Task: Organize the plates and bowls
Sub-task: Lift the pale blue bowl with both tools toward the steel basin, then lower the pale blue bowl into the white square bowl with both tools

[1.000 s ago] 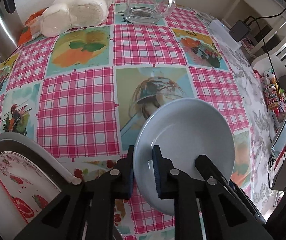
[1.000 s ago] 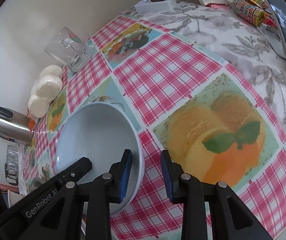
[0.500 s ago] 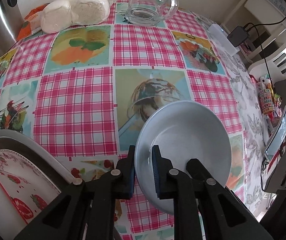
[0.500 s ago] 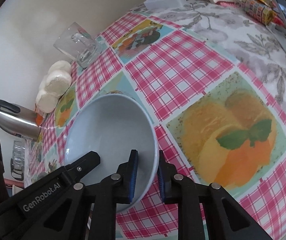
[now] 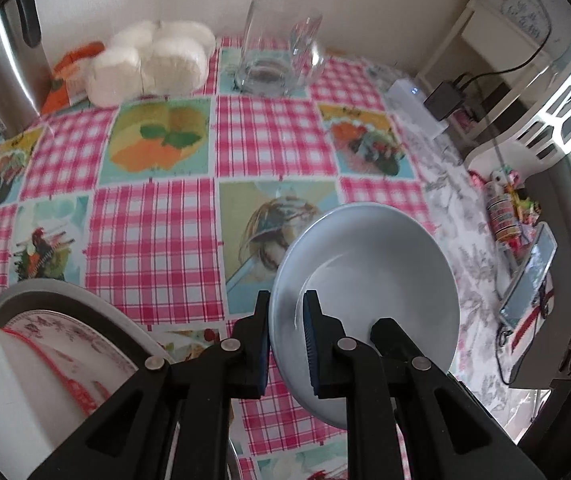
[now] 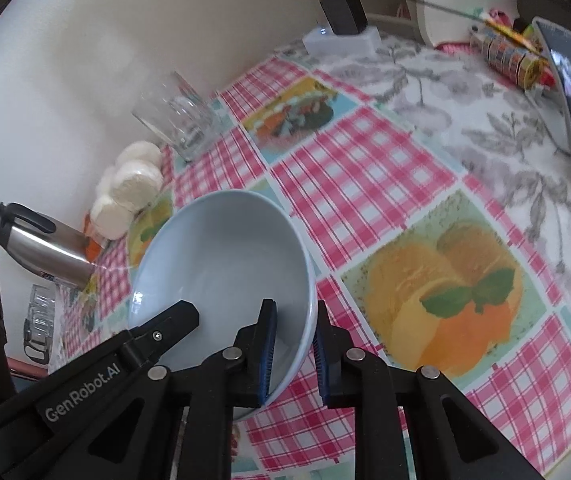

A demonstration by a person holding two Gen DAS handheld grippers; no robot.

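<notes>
A pale blue bowl (image 5: pixel 369 280) hangs tilted a little above the checked tablecloth (image 5: pixel 149 248), held from both sides. My left gripper (image 5: pixel 285 322) is shut on its left rim, one pad inside and one outside. My right gripper (image 6: pixel 295 330) is shut on the opposite rim of the same bowl (image 6: pixel 225 264). In the left wrist view, a stack of plates sits at the lower left, with a flower-patterned plate (image 5: pixel 69 344) over a grey one (image 5: pixel 65 292). Part of the stack is hidden by my fingers.
A glass mug (image 5: pixel 277 56), a bag of white rolls (image 5: pixel 149 64) and a steel jug (image 5: pixel 5 72) stand along the far wall. A power strip (image 5: pixel 413 108), tape rolls (image 5: pixel 503 216) and a phone (image 5: pixel 529 276) lie on the right, on a flowered cloth.
The right gripper's jaws closed onto the bowl's rim. Both grippers then rose together, and the bowl came up off the table and tilted.
</notes>
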